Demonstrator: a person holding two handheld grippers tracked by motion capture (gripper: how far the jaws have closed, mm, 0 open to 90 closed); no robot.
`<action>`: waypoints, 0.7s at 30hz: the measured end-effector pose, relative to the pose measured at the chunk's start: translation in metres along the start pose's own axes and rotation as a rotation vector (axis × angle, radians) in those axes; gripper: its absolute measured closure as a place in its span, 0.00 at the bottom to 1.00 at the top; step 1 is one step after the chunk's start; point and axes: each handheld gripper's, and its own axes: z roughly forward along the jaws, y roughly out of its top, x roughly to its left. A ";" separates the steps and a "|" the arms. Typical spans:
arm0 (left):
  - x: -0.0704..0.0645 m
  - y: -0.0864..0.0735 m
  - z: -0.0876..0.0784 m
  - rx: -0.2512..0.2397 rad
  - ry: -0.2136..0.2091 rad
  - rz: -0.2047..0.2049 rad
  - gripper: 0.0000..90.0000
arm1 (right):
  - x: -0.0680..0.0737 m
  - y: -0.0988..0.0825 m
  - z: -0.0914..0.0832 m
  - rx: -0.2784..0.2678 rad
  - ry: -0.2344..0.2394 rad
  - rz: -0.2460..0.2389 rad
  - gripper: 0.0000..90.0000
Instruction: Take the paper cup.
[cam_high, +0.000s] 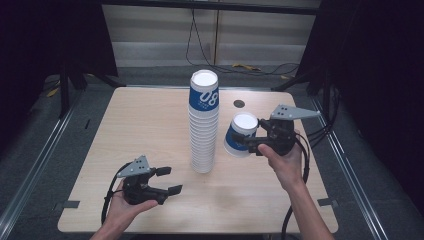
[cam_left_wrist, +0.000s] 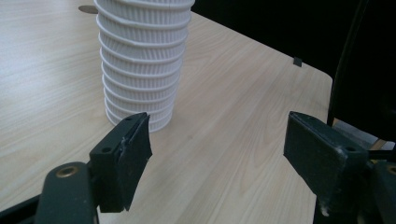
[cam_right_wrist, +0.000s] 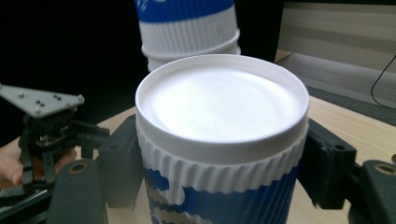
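L gripper (cam_high: 170, 180) sits low at the front-left of the wooden table (cam_high: 140, 125), held in the person's left hand (cam_high: 125, 207). Its jaws are spread w/ nothing between them, pointing twd the base of the cup stack (cam_high: 204, 122); the L gripper view shows bare tabletop btwn the two black pads (cam_left_wrist: 128, 151) and the stack's ribbed white bottom rims just beyond. The stack stands upright at mid-table, tall, w/ a blue band and white "08" on the top cup. A small dark round mark (cam_high: 239, 103) lies on the table behind, right of the stack. Right of the stack, the R gripper (cam_high: 243, 141) pinches a single blue-and-white paper cup (cam_high: 241, 135) by its sides, bottom side up, tilted and lifted just beside the stack, not touching it. In the R gripper view both pads press the cup's ribbed wall under the white rim.
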 end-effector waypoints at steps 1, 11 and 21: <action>-0.001 0.001 0.000 0.000 -0.004 0.011 0.34 | 0.002 -0.003 0.001 0.005 0.005 -0.002 0.30; -0.006 0.012 0.012 0.040 0.001 0.046 0.25 | 0.016 -0.022 0.017 0.047 0.058 -0.011 0.30; -0.010 0.018 0.021 0.038 -0.007 0.061 0.21 | 0.024 -0.045 0.034 0.069 0.106 0.020 0.30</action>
